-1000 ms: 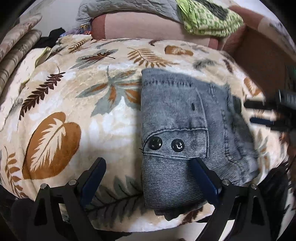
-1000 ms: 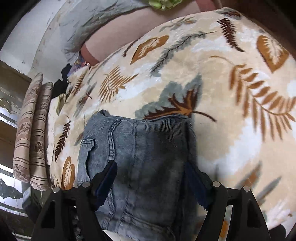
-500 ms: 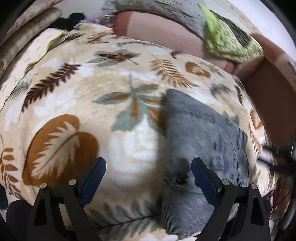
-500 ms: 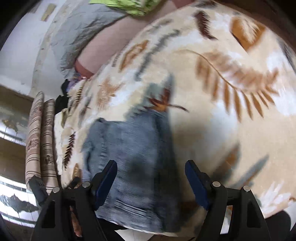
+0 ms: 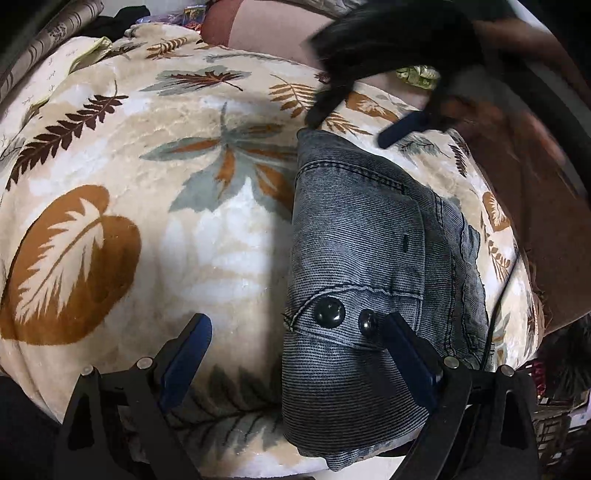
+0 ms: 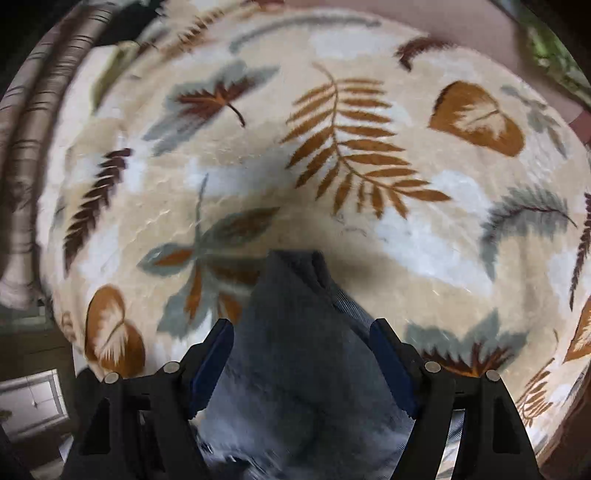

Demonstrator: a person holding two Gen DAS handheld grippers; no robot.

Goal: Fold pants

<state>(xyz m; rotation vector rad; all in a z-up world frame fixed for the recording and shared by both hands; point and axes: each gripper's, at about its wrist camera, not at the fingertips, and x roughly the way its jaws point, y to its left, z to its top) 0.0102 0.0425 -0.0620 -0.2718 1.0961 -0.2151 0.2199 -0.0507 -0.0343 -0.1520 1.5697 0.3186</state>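
The grey-blue denim pants (image 5: 369,266) lie folded into a compact rectangle on the leaf-print blanket (image 5: 147,184), pocket flap with two black snaps facing up. My left gripper (image 5: 299,354) is open and empty, hovering over the near left edge of the bundle. My right gripper (image 6: 301,354) is open, its jaws standing either side of the blurred pants (image 6: 295,350) below it. In the left wrist view the right gripper (image 5: 402,127) shows blurred above the far end of the pants.
The blanket (image 6: 332,166) covers a bed. Striped rolled cushions (image 5: 44,40) lie at the far left. A pink pillow (image 5: 266,29) and a green cloth (image 5: 417,74) sit at the back. A brown headboard or wall (image 5: 546,221) stands to the right.
My right gripper swung from the pants' right side round to their far end, now looking back across the blanket. My left gripper shifted and settled back near the front edge. The pants stayed folded.
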